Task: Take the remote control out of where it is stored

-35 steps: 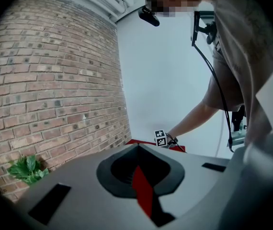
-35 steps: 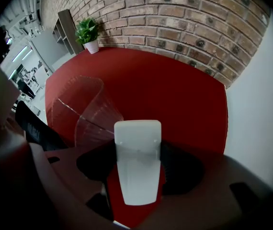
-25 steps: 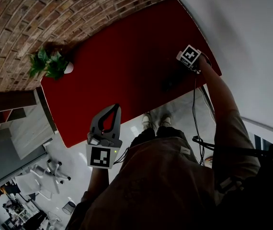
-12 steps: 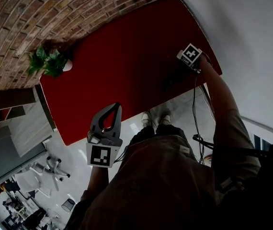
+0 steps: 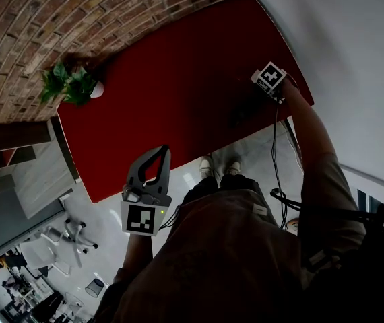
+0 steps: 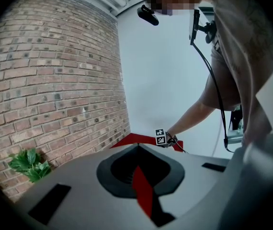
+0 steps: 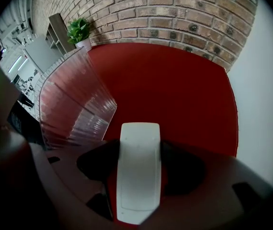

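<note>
A white remote control (image 7: 139, 171) lies lengthwise between the jaws of my right gripper (image 7: 139, 150), which is shut on it, just above the red table (image 7: 175, 90). In the head view the right gripper (image 5: 265, 79) is at the table's right end, near its front edge, and the remote itself is hidden there. A clear ribbed plastic holder (image 7: 74, 109) stands on the table just left of the remote. My left gripper (image 5: 158, 152) is held up off the table's front edge, jaws shut and empty; its tips (image 6: 136, 146) meet in the left gripper view.
A small potted plant (image 5: 71, 87) stands at the table's far left corner against the brick wall (image 5: 77, 19). A white wall (image 5: 354, 59) borders the table on the right. Cables hang along the person's right arm (image 5: 313, 140). The person's feet (image 5: 219, 169) stand by the table's front edge.
</note>
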